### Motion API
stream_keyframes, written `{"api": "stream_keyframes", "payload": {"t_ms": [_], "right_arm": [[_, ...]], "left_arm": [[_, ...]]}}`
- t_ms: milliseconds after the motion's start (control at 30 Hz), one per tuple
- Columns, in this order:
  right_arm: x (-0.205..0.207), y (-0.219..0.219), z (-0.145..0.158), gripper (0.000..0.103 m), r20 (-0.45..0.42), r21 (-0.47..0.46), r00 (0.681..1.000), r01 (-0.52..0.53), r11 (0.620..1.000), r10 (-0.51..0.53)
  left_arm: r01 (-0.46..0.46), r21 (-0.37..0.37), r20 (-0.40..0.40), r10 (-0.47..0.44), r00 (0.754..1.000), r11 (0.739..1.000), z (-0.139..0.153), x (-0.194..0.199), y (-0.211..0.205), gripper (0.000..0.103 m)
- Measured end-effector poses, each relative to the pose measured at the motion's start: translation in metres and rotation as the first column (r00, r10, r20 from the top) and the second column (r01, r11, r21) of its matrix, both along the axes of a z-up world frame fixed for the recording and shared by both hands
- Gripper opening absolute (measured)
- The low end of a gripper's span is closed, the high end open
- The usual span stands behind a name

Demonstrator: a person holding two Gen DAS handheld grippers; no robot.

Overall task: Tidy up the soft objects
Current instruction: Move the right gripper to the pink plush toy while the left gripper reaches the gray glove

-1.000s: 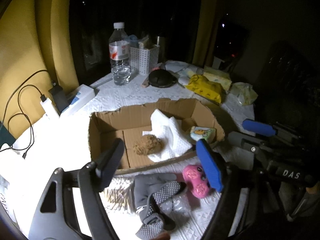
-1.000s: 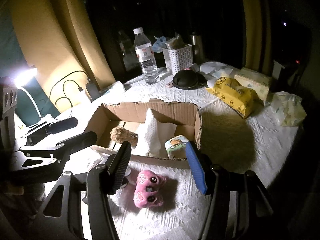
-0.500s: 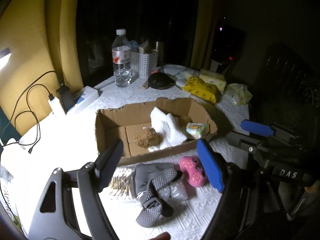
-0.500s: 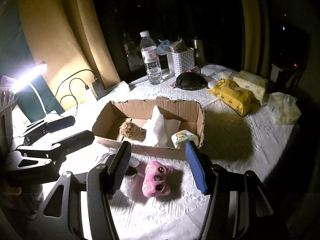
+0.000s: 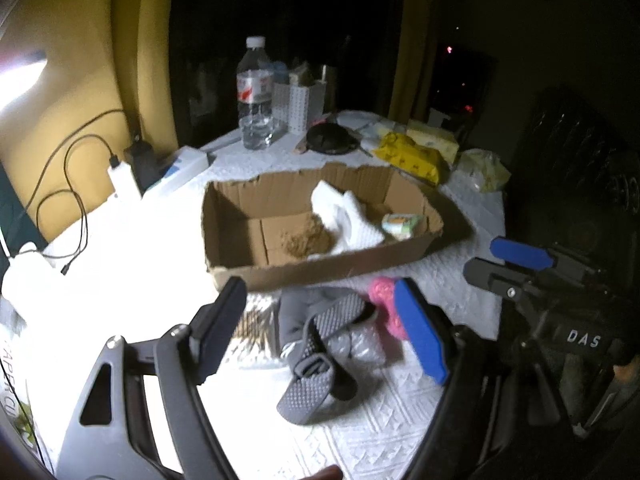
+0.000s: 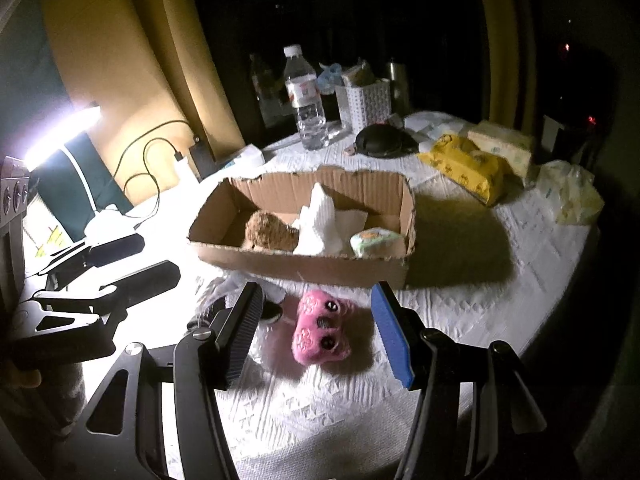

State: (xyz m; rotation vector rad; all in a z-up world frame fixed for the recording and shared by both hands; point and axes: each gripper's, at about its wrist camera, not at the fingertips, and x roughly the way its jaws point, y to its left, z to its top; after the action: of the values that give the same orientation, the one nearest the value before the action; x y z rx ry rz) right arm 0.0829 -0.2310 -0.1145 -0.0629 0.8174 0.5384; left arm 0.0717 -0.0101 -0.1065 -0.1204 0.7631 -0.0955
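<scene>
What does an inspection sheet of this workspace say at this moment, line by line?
Surface: round table with white textured cloth, brightly lit at left.
Job's things: cardboard box holds brown plush, white cloth, small packet; pink plush and grey gloves lie on the cloth before it.
Clutter: water bottle, white basket, yellow pack.
Grippers: left hand-held gripper open over gloves; right hand-held gripper open around pink plush, not touching.
Cables: black charger cable at left.
Surroundings: yellow curtains, dark window.

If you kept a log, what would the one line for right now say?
left gripper: open, over gloves | right gripper: open, around pink toy | box: brown toy, cloth, packet
</scene>
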Motion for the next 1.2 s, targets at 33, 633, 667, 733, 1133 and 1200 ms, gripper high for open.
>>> {"api": "stream_keyframes", "payload": {"t_ms": [33,633,667,733,1133,1200], "right_arm": [[0.0,0.0,-0.003,0.06,-0.007,0.0,1.0,0.0,1.0,0.0],[0.019,0.003,-0.067,0.06,-0.136,0.003,0.991,-0.007,1.0,0.008],[0.02,0.003,-0.07,0.06,-0.142,0.004,0.99,-0.008,1.0,0.008],[0.023,0.003,-0.076,0.06,-0.153,0.004,0.988,-0.008,1.0,0.008],[0.037,0.006,-0.092,0.06,-0.188,0.008,0.982,-0.014,1.0,0.015],[0.038,0.008,-0.095,0.06,-0.194,0.008,0.981,-0.019,1.0,0.02]], "left_arm": [[-0.001,0.0,-0.005,0.001,1.0,1.0,-0.003,-0.001,0.0,0.078],[0.002,-0.001,-0.136,-0.002,0.991,1.0,-0.067,0.02,0.001,0.078],[0.006,-0.005,-0.134,-0.006,0.991,1.0,-0.069,0.02,0.001,0.077],[0.006,-0.004,-0.119,-0.007,0.993,1.0,-0.072,0.021,0.002,0.076],[0.049,0.072,-0.137,-0.038,0.99,0.996,-0.084,0.026,-0.006,0.044],[0.068,0.073,-0.135,-0.058,0.989,0.995,-0.083,0.027,-0.01,0.044]]}}
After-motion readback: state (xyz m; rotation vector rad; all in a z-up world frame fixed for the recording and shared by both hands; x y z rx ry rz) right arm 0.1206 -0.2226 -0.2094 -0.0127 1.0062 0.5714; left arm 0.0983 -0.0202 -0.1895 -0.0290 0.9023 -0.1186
